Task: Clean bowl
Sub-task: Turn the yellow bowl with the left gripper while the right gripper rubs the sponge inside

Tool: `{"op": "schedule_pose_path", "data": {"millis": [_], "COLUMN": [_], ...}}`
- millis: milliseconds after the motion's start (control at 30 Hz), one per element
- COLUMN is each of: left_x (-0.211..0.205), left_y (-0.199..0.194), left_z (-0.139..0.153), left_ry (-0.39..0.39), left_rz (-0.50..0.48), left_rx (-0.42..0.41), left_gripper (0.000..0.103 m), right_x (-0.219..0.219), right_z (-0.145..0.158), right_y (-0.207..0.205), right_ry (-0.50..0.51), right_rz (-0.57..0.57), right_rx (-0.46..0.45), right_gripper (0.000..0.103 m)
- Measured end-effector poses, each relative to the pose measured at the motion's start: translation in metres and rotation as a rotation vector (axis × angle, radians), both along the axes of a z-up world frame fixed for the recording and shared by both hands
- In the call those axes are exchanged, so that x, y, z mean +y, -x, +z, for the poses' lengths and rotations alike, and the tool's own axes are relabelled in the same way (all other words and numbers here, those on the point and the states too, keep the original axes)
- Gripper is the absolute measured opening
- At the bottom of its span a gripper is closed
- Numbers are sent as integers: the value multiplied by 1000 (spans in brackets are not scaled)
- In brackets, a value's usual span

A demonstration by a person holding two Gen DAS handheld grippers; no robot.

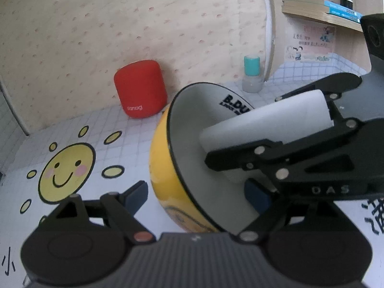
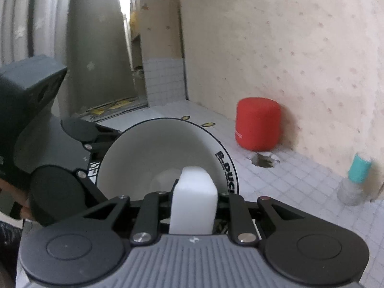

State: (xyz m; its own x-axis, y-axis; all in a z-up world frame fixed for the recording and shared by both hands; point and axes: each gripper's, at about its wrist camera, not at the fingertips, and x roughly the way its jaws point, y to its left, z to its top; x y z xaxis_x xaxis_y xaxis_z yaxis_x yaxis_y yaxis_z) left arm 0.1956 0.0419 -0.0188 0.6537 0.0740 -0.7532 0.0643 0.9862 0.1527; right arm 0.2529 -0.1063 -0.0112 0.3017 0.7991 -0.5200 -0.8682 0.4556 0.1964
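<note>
Tiled tabletop [image 1: 134,144] holds red speaker [image 1: 140,88] and probably a bottle [image 1: 251,76]; right tool [image 2: 192,192] clamps sponge [image 2: 193,206] inside bowl [image 1: 165,168].

A red cylinder [image 1: 140,88] is standing at the wall, 11 o'clock on the gridded bench [image 1: 134,129]. A teal-capped bottle [image 1: 252,74] is standing at 1 o'clock. Books [image 1: 319,9] are lying on a shelf at 2 o'clock.

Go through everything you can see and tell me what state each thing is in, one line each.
Bowl: tipped on its side, held across its wall by the left tongs, inside looks empty.
Sponge: white block, clamped in the right tongs, tip inside the bowl.
Red speaker: upright against the wall.
Small bottle: upright, teal cap on.
Books: stacked flat on the shelf.
</note>
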Motion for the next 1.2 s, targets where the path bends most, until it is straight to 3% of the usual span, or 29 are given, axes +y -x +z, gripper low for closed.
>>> {"op": "schedule_pose_path", "data": {"millis": [233, 333, 367, 400, 500, 867, 1033, 1200], "left_x": [0, 1, 4, 7, 13, 15, 20, 24], "left_y": [-1, -1, -1, 0, 7, 31, 31, 32], "left_z": [-2, -1, 0, 0, 1, 2, -5, -6], "left_ry": [21, 36, 61, 81, 143, 206, 178, 178], "left_rz": [26, 53, 74, 91, 112, 164, 170, 159], "left_rx": [-1, 9, 17, 17, 15, -57, -30, -20], "left_gripper": [88, 94, 102, 103, 103, 102, 99, 98], "right_x": [1, -2, -2, -3, -2, 1, -1, 1], "right_z": [3, 3, 2, 2, 2, 1, 9, 10], "right_y": [-1, -3, -4, -5, -5, 0, 5, 11], "right_ry": [-17, -19, -14, -11, 2, 0, -70, -58], "right_rz": [-52, -53, -49, -50, -52, -26, 32, 60], "right_rx": [-28, -10, 5, 11, 14, 6, -18, -59], "right_gripper": [17, 16, 16, 16, 16, 16, 16, 16]}}
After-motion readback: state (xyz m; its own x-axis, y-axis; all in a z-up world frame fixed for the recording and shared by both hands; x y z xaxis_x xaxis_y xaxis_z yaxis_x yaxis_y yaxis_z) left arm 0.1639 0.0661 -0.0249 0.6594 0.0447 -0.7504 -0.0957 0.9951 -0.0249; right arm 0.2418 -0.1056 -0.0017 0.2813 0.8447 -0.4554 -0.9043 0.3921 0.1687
